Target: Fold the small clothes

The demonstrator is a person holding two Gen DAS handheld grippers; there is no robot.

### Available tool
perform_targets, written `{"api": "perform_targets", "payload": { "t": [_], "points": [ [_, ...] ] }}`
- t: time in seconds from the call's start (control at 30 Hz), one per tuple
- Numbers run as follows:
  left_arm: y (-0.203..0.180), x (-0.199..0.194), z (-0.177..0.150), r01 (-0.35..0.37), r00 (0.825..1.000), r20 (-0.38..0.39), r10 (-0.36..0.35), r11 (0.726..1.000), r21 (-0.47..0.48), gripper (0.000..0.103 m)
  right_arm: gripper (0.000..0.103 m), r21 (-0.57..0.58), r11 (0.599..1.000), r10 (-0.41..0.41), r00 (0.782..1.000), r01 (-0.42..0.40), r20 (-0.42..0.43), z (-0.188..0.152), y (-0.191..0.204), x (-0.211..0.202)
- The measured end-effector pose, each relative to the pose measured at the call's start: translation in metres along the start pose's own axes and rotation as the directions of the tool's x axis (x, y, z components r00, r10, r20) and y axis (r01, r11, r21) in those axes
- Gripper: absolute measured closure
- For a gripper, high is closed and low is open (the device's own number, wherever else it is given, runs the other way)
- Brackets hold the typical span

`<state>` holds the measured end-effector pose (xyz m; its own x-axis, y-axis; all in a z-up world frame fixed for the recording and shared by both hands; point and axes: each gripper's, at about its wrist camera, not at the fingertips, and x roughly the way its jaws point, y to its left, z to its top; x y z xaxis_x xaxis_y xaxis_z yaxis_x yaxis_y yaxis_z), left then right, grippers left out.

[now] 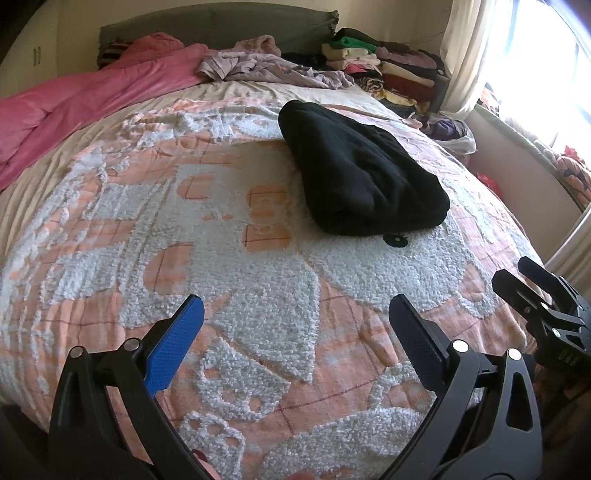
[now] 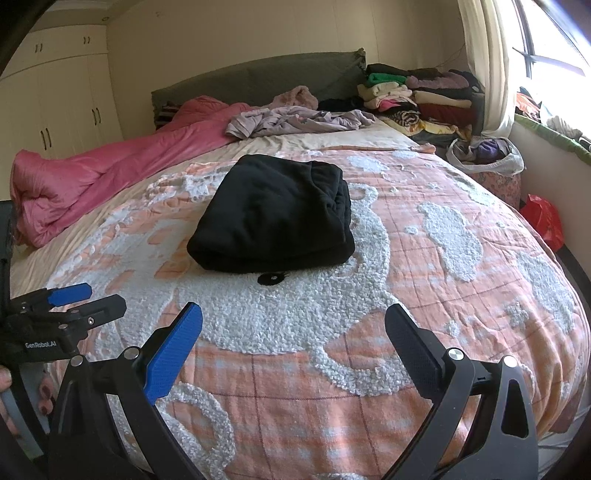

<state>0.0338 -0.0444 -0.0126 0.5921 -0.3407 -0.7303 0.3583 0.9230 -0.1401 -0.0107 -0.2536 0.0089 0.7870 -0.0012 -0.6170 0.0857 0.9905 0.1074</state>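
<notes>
Through the left wrist camera I am looking along my left gripper (image 1: 295,310), and its jaws are standing wide apart with nothing between them, hovering over the near part of the peach and white bedspread (image 1: 229,258). The folded black garment (image 1: 354,173) is lying on that bedspread ahead of me and a little to the right, well apart from the fingertips, with a small black patch (image 1: 396,240) showing on the cover just beside its near edge. My right gripper (image 1: 517,273) is coming into this view at the right edge, its two dark fingers spread, gripping nothing. Farther back a pink quilt (image 1: 74,107) is running along the left side of the bed, a crumpled lilac garment (image 1: 269,64) is sitting near the headboard (image 1: 221,26), and a stack of folded clothes (image 1: 388,62) is piling up in the far right corner beside the curtain (image 1: 469,55).

Through the right wrist camera I am seeing the right gripper (image 2: 293,310) with its jaws also wide and empty above the bedspread (image 2: 424,258). The black garment (image 2: 273,218) is resting near the middle of the bed, straight ahead and slightly left, folded into a compact block. The left gripper (image 2: 99,295) is showing at the left edge, blue pad uppermost, its fingers parted. A white wardrobe (image 2: 55,103) is standing along the left wall, and a red bag (image 2: 546,218) is lying on the floor at the right
</notes>
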Motion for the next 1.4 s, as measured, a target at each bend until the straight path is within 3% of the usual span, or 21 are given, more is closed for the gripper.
{"api": "perform_targets", "payload": {
  "t": [1.4],
  "points": [
    [-0.0005,-0.0054,0.0036,-0.051,0.999,0.009,0.051,0.999,-0.014,0.009,0.004,-0.002,1.000,0.002,1.000,-0.002,-0.005,-0.0023,-0.0025,0.0004]
  ]
}}
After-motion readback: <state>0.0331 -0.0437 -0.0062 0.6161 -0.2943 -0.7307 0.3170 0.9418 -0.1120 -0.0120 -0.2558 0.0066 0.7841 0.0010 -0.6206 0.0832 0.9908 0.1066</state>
